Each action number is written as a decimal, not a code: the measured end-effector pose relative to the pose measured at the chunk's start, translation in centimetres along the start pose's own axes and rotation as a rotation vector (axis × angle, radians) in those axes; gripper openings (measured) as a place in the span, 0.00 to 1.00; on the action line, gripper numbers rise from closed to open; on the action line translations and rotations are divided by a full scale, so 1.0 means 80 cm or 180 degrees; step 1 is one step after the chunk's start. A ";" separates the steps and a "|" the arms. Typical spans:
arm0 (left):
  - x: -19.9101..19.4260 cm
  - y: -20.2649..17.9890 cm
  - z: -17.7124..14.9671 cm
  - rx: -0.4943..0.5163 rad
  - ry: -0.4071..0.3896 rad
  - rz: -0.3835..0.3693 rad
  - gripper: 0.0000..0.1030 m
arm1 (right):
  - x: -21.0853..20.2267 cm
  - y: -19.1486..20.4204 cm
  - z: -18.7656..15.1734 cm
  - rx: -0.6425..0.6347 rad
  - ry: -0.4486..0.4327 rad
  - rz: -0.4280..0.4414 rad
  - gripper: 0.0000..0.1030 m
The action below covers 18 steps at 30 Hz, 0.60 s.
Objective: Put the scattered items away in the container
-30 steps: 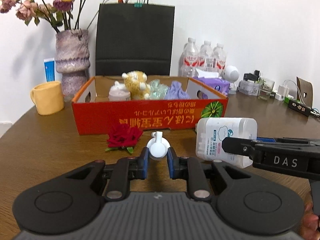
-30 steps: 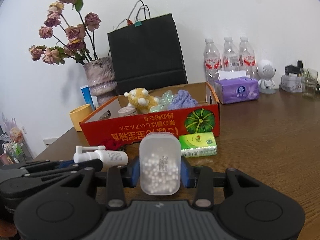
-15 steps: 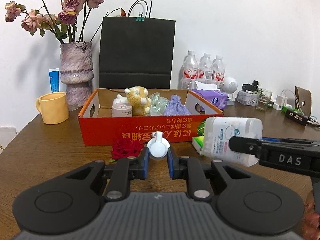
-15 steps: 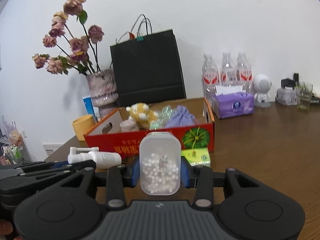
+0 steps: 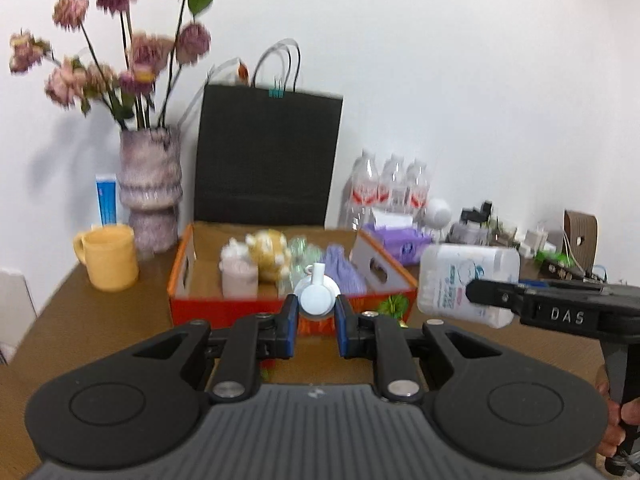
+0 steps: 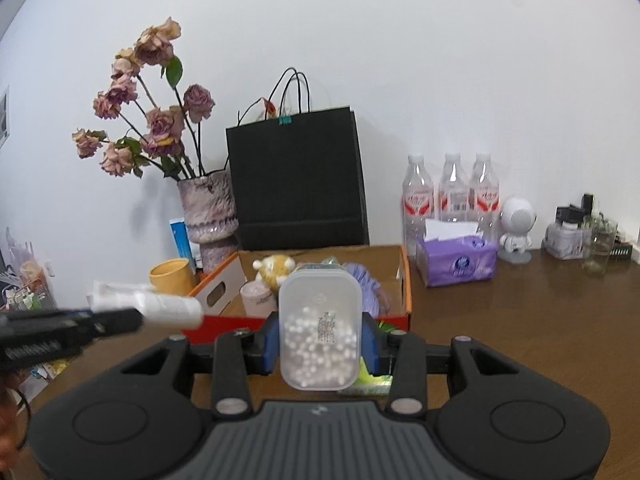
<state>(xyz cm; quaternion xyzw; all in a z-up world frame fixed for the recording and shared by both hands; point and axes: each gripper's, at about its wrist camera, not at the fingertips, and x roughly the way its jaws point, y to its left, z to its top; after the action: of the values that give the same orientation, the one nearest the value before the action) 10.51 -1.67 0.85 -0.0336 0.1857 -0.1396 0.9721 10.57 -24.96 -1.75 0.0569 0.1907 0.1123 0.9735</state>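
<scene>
My left gripper (image 5: 316, 322) is shut on a white spray bottle (image 5: 316, 296), held in the air in front of the red cardboard box (image 5: 240, 312). It also shows in the right wrist view (image 6: 168, 308). My right gripper (image 6: 320, 346) is shut on a clear cotton swab box (image 6: 319, 328), seen in the left wrist view (image 5: 466, 280) beside the box's right end. The red box (image 6: 405, 280) holds a plush toy (image 5: 270, 254), a pink jar (image 5: 239, 276), a purple cloth (image 5: 340, 264) and a clear wrapper.
A green tissue pack (image 6: 370, 380) lies on the table below my right gripper. Behind the box stand a yellow mug (image 5: 108, 258), a vase of dried roses (image 5: 150, 192), a black paper bag (image 5: 268, 156), water bottles (image 5: 388, 192) and a purple tissue box (image 6: 456, 260).
Both grippers have risen and moved toward the box, each still holding its item. The red rose on the table has dropped out of the left wrist view.
</scene>
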 end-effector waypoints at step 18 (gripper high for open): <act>0.012 -0.002 0.121 -0.0117 -0.0104 -0.0028 0.18 | 0.025 0.015 0.130 -0.0162 0.0039 0.0012 0.37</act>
<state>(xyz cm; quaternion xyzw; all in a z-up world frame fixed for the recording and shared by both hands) 14.97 -1.97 9.54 -0.0545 0.1722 -0.1399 0.9736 16.11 -24.02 7.29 0.0318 0.1937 0.1193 0.9733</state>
